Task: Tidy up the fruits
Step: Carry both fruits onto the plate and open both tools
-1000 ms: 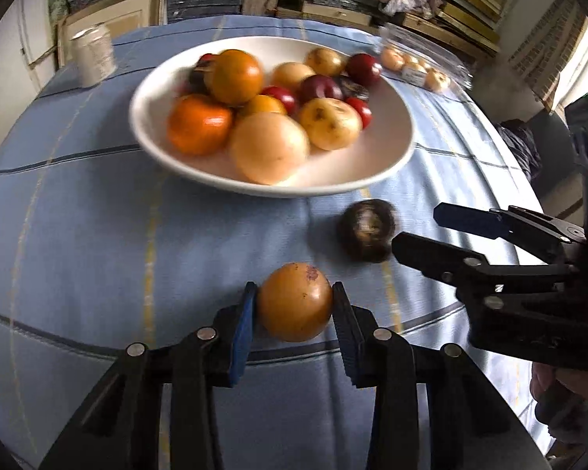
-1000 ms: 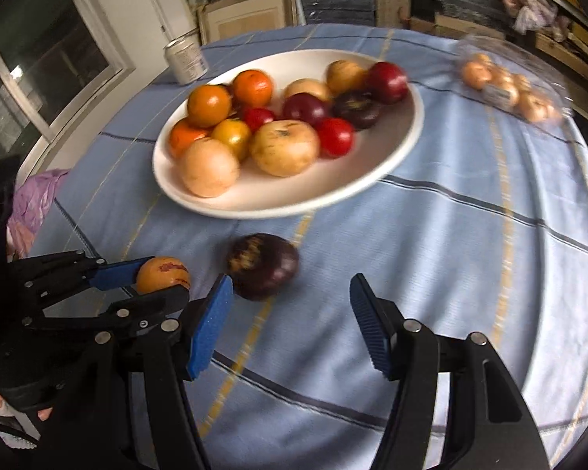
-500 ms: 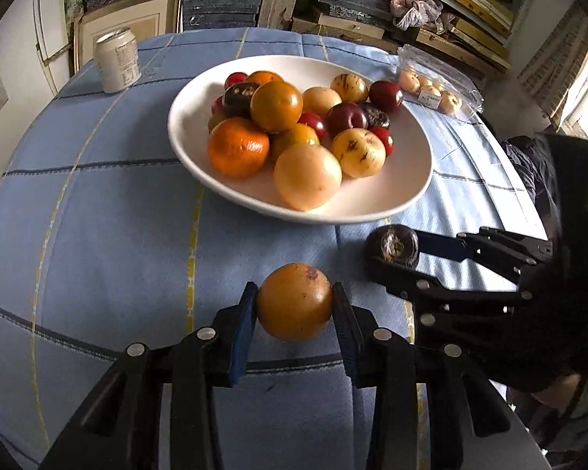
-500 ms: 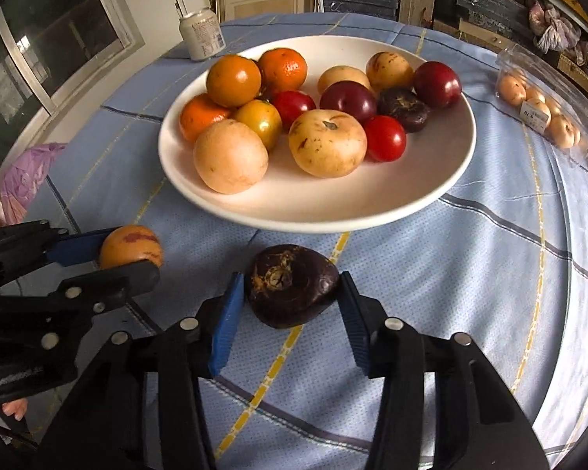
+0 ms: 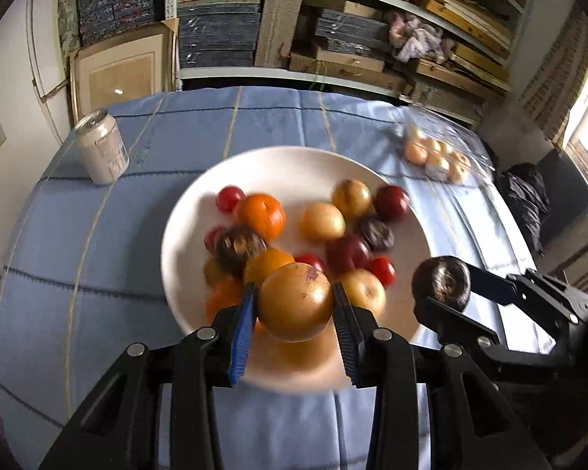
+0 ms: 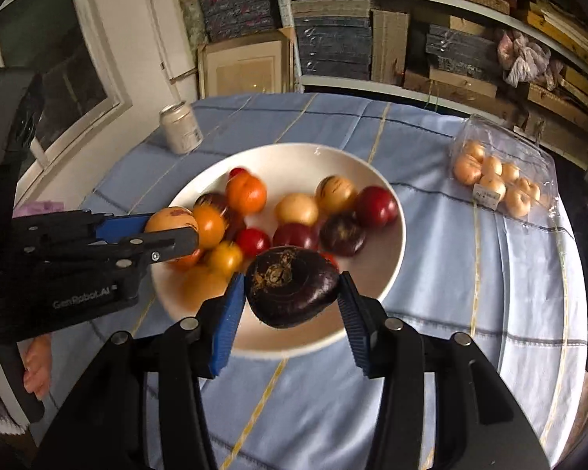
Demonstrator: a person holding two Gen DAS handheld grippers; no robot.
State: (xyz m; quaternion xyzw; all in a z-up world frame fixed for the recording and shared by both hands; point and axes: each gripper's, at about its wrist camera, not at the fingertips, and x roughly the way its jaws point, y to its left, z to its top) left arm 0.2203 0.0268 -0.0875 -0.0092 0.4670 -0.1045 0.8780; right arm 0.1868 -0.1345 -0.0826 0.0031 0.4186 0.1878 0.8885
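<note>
Two fruits in my grip. My left gripper [image 5: 294,307] pinches an orange fruit [image 5: 296,300], and my right gripper [image 6: 290,297] pinches a dark purple fruit [image 6: 292,286]; both are held clear above the near part of the white plate [image 6: 388,270]. The plate sits on the blue cloth [image 6: 431,313], heaped with mixed fruit. Can [image 5: 102,151] far left.

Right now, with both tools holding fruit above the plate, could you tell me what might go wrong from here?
1. The white plate is crowded; dropping the orange fruit from the left tool could knock the round fruits rolling.
2. The dark purple fruit in the right tool may roll off the rim.
3. The tools are close and could collide.
</note>
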